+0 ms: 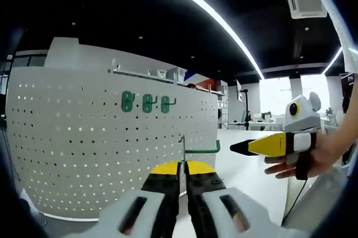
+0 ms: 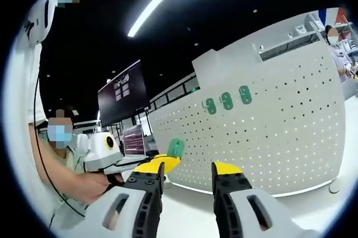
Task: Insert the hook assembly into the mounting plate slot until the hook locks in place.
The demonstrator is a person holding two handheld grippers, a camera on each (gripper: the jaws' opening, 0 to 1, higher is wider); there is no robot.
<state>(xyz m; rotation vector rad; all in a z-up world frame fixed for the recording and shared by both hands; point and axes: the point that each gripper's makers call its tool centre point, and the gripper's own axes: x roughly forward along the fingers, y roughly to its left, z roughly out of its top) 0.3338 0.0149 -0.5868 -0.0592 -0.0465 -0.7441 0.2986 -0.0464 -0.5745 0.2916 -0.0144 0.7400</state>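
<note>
Between the left gripper (image 1: pixel 180 177)'s closed jaws sits a green hook (image 1: pixel 197 148), light, thin and stiff, pinched by its upright stem. The right gripper (image 2: pixel 187 177) is open, empty. Beyond stands the white pegboard (image 1: pixel 84 137), already carrying three hooks (image 1: pixel 146 103).

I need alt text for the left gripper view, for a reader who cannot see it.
The left gripper, jaws shut on a green hook, faces a white pegboard already carrying three green hooks. At right, a hand holds the right gripper, its jaws closed, with nothing seen in them.
</note>
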